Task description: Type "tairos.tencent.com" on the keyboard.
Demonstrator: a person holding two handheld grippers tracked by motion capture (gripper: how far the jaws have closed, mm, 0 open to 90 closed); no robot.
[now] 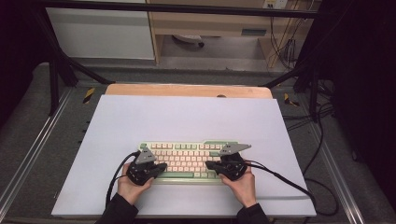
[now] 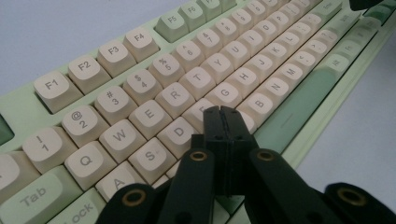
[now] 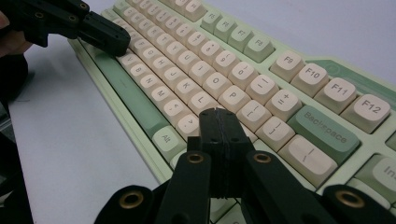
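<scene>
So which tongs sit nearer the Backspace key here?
Right. The right tongs, shut, hover over the keys just short of the Backspace key. The left tongs, also shut, sit at the keyboard's other end, by the D and F keys.

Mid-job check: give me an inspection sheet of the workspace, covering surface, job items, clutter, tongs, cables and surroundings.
Surface: pale sheet lying over a wooden table top; the wood shows along the far edge.
Job's things: green and cream keyboard flat on the sheet, near the person's side.
Clutter: nothing seen on the sheet besides the keyboard.
Tongs: left tongs shut, nothing between the jaws, tips over the keys near F and G. Right tongs shut, nothing held, tips over the keys near L and P.
Cables: a black cable trails from the right tongs across the sheet; another trails from the left tongs.
Surroundings: dark frame bars, a cabinet, loose wires on the floor.
</scene>
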